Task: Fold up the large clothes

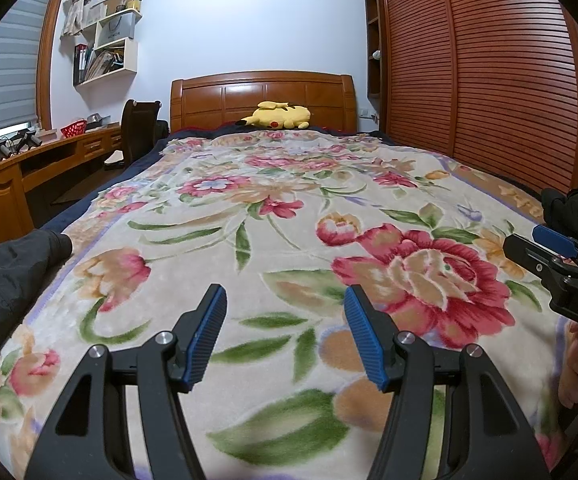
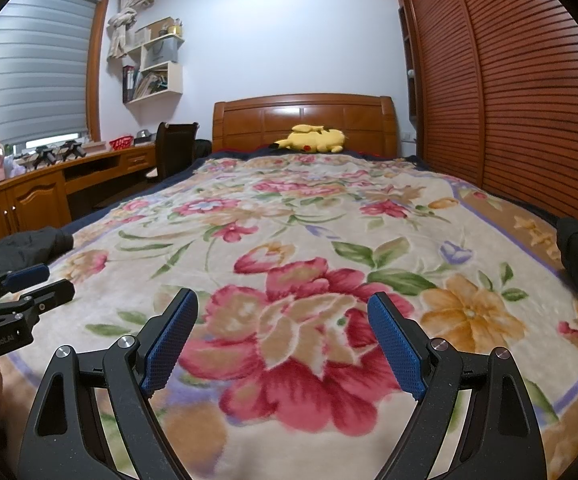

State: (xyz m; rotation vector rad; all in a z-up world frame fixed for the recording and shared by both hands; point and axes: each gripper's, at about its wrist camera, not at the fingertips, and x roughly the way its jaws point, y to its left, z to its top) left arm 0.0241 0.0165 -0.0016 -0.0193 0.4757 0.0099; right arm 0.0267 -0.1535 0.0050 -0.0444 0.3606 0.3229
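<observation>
Both grippers, left and right, are held with fingers spread and empty over the blanket. Dark clothes are seen at the frame's left edge, on the bed.

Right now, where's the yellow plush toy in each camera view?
Left wrist view: the yellow plush toy lies top centre, at the far end of the bed.
Right wrist view: the toy lies top centre, slightly right of middle.
Shared landmark: the wooden headboard right behind it.
</observation>
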